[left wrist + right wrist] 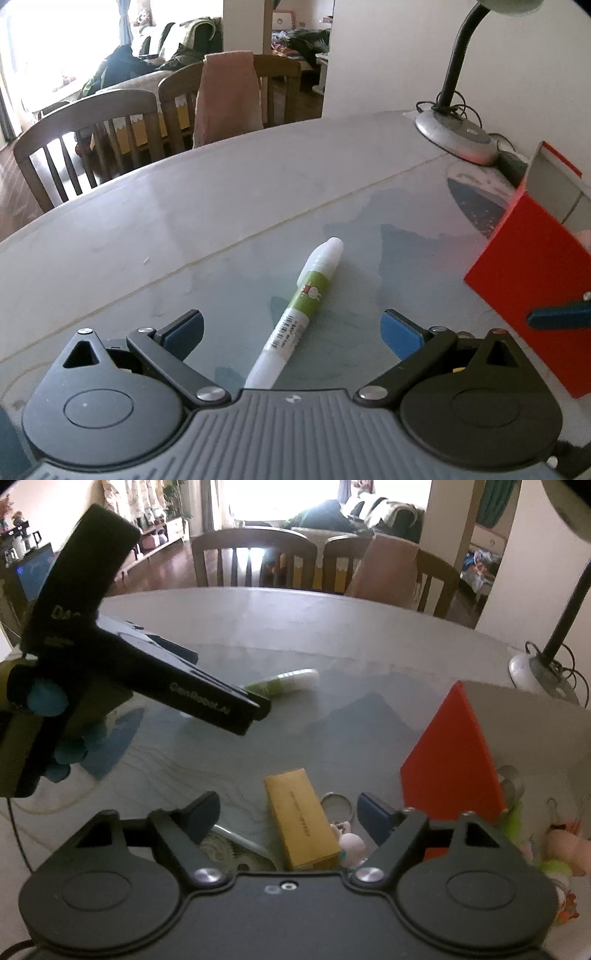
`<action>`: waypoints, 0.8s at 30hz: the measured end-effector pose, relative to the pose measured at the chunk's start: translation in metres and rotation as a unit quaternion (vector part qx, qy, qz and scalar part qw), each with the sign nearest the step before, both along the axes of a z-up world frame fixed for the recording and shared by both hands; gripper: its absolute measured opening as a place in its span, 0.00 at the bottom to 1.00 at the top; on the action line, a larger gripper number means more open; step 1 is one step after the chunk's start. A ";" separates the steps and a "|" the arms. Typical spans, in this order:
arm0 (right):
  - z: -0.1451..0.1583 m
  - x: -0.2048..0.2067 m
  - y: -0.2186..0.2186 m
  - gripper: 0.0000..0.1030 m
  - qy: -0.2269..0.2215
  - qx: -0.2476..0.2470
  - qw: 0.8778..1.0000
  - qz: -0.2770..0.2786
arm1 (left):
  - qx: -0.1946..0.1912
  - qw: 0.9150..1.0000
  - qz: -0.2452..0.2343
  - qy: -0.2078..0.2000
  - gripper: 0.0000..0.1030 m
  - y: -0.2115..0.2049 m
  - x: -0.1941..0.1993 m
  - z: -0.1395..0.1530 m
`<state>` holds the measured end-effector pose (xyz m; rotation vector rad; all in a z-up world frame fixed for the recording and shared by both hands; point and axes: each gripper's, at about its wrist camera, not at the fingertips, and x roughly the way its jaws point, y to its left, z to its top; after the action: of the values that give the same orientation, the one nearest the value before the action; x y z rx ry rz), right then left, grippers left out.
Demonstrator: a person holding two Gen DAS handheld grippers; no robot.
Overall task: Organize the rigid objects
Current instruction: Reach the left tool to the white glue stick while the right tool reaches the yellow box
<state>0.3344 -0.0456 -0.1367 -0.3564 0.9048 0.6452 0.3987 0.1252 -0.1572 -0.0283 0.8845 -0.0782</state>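
**Spread grippers over pen and box**

Left gripper (pixel 291 332), jaws spread, straddles a white pen (pixel 299 312) with an unreadable green label. Right gripper (pixel 286 814), also spread, hovers over a yellow box (pixel 301 827), its print illegible. Right of it stands the red box (pixel 452 760). Beyond it, the other gripper's body reads "GenRobot.AI".

The left claw (pixel 291 330) hangs over the counter (pixel 207 221) with its blue pads wide apart. Between them lies a white pen (pixel 300 312) with a green label (cap pointing away, touched by neither pad). To the right stands a red box (pixel 535 273), open-topped; a lamp base (pixel 456 134) sits beyond it.
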 end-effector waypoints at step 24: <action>-0.023 0.013 0.009 0.38 0.014 -0.017 1.000 -0.008 | -0.007 1.000 -0.012 -0.017 0.44 -0.002 0.016 -0.022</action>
<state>0.3478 -0.0366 -0.1592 -0.3716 0.9448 0.6213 0.4151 0.1237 -0.1794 -0.0289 0.8496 -0.1063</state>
